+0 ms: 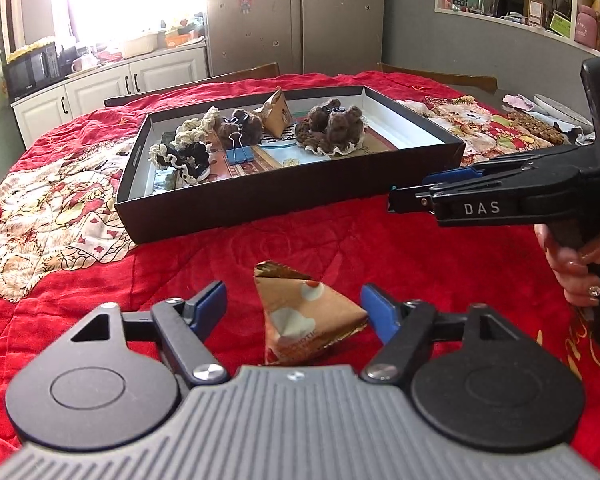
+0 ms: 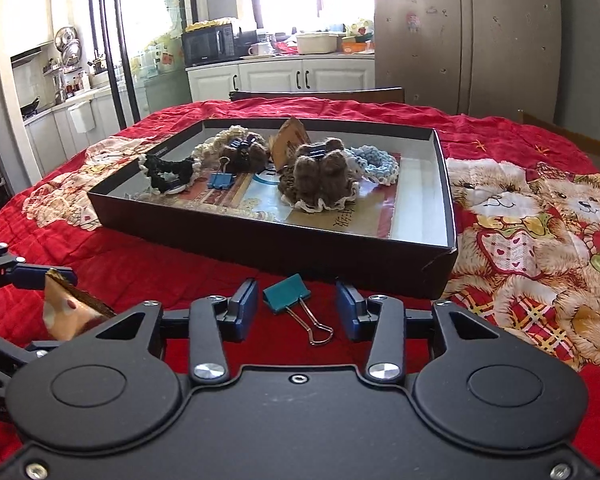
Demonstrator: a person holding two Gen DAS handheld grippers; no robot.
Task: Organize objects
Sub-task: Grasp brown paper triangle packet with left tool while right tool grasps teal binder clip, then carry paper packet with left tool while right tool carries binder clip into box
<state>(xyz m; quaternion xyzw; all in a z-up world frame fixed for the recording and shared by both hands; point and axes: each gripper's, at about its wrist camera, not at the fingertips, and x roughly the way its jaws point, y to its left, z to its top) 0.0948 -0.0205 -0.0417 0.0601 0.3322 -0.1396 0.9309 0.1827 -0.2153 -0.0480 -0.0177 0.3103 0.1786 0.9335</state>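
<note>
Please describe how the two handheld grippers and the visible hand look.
The left gripper has a grey ribbed body, black linkages with silver screws, and blue finger pads. The right gripper is all black with blue pads, marked "DAS" on its side. The right hand wears decorated nails.

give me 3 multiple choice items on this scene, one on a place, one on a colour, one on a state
1. Where does the teal binder clip lie?
A. inside the black box
B. on the red cloth, in front of the black box
C. on a chair

2. What colour is the binder clip inside the black box?
A. blue
B. yellow
C. pink

3. How does the left gripper stand to the triangular packet?
A. shut flat with nothing between
B. far above the box
C. open, with the packet between its fingers

Answers: 1 B, it rests on the red cloth before the box's near wall. 2 A, the blue clip lies among the crocheted pieces. 3 C, gaps show beside the packet.
</note>
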